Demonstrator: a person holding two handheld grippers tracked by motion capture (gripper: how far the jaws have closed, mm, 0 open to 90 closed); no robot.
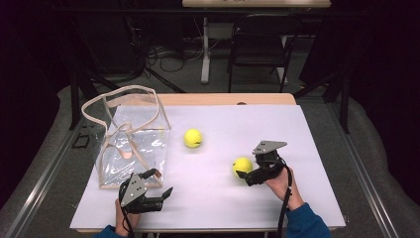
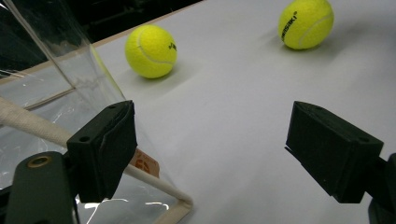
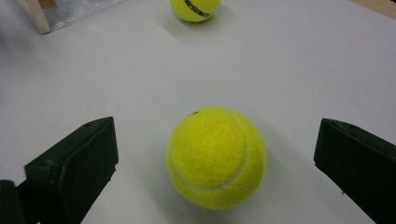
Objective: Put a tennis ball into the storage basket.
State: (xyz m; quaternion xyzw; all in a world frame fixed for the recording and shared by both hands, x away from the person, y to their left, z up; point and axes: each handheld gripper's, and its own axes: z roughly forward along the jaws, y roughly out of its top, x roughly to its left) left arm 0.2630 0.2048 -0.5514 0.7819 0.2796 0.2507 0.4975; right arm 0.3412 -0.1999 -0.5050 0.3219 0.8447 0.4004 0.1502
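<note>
On the white table point(image 1: 297, 129) the right gripper point(image 3: 215, 158) has its jaws wide open, holding nothing — the near ball point(image 3: 217, 156) lies between them, untouched. Better to close evenly on its middle, so it does not roll away. The left gripper point(image 2: 210, 154) is open too, one jaw just beside the bag point(image 2: 56, 84) — the far ball point(image 2: 150, 51) lies beyond.

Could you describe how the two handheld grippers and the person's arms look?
Both the left gripper and the right gripper are black, each with two blocky black jaws, a grey three-cornered plate on top and a black cable trailing back. The person wears blue sleeves.
</note>
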